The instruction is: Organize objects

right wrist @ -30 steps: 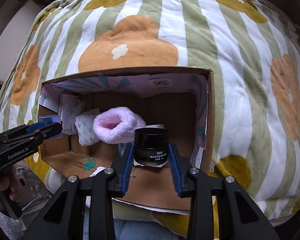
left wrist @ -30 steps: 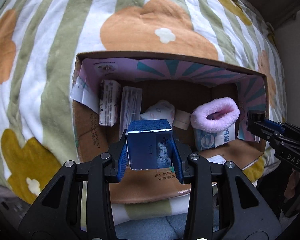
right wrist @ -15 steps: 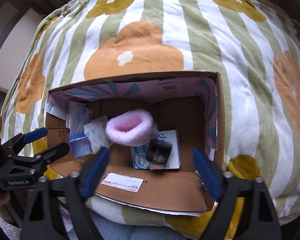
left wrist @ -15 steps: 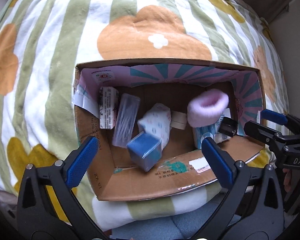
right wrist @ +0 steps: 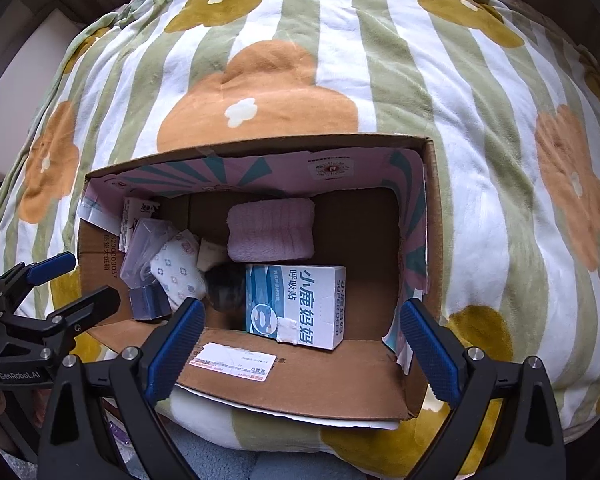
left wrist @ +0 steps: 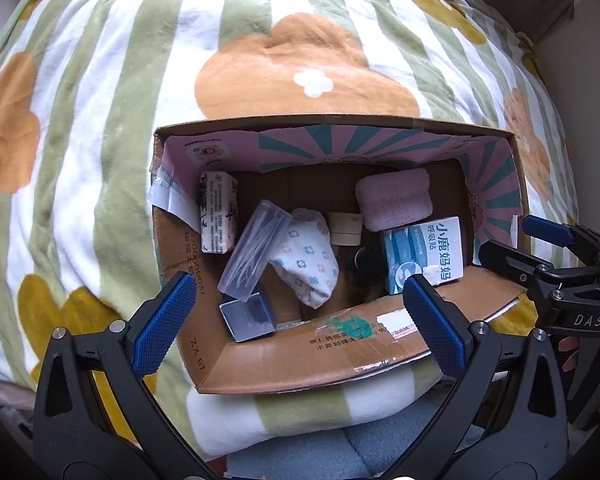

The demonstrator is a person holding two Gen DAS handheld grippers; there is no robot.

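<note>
With both tongs hanging over the open brown cardboard box [left wrist: 268, 356] on the striped flower-print blanket [left wrist: 100, 128], I read the left gripper [left wrist: 296, 312] as spread wide and empty; the right gripper [right wrist: 302, 340] has just been opening, nothing between its pads

Small dark-blue glossy carton [left wrist: 249, 315] lies inside the box at its near-left corner, tipped on an edge. I judge it light and stiff, slick on its faces; take it across two flat sides, not the corners

Black round jar [right wrist: 226, 286] sits mid-box, against the white-and-teal printed carton [right wrist: 300, 304]. Likely the heaviest piece here, hard and smooth; grip across the body, lightly, as it may roll

Pink fleece roll [right wrist: 271, 229] at the box's far wall is soft and will squash; pinch deep

Clear plastic case [left wrist: 256, 254] leans over the blue carton, beside the white floral-print pouch [left wrist: 306, 262]; the case looks brittle

Hard to make out:
- the jar is blurred in the right view and mostly shadow in the left
- a pale roll [left wrist: 344, 228] behind the pouch, half hidden
- the box floor under the pouch
</note>
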